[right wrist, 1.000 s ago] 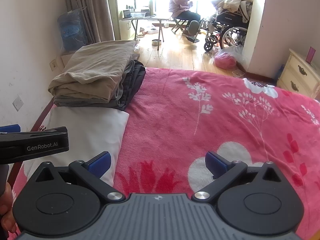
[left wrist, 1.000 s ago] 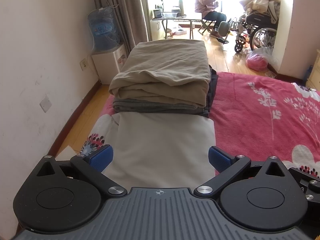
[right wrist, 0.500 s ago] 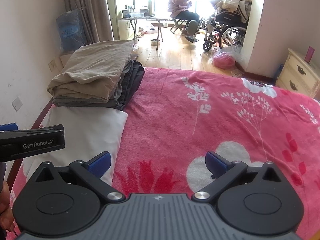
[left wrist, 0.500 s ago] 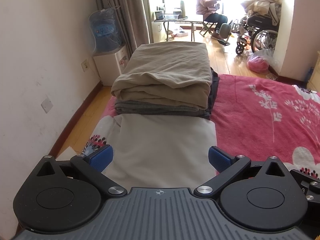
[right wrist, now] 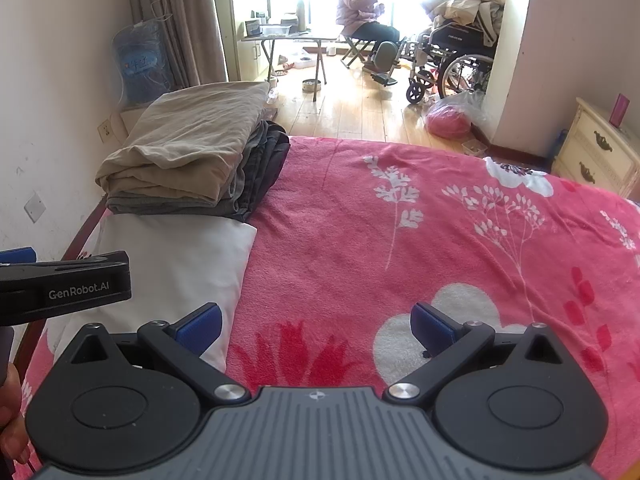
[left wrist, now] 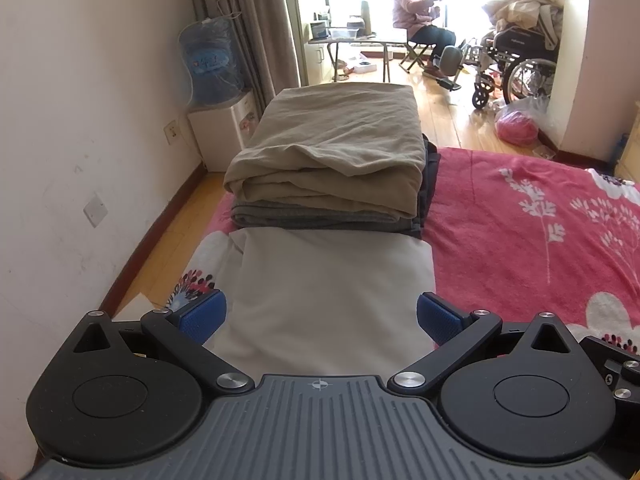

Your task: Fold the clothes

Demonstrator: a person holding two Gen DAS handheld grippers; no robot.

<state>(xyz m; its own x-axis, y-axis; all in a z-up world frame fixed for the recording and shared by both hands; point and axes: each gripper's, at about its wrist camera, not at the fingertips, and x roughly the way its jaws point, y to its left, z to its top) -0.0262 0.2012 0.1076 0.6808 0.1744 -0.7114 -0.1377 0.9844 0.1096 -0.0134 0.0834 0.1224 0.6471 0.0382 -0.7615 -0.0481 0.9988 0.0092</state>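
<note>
A folded white garment (left wrist: 332, 292) lies flat at the left edge of the bed, also seen in the right wrist view (right wrist: 168, 264). Just beyond it sits a stack of folded clothes (left wrist: 332, 164), beige on top, grey and dark pieces beneath, with the same stack (right wrist: 192, 152) showing in the right wrist view. My left gripper (left wrist: 320, 318) hovers open above the near end of the white garment, holding nothing. My right gripper (right wrist: 316, 326) stands open over the pink floral blanket (right wrist: 400, 240), beside the garment's right edge. The left gripper's body (right wrist: 64, 286) shows at the far left.
A white wall (left wrist: 60, 140) runs close along the bed's left side. A water dispenser (left wrist: 212, 92) stands past the stack. Farther off are a folding table (left wrist: 360, 46), a seated person (left wrist: 420, 20), a wheelchair (left wrist: 516, 68) and a nightstand (right wrist: 600, 148).
Both grippers have drifted slightly; the left wrist view sits a little farther back from the stack. Both stay open and the clothes have not moved.
</note>
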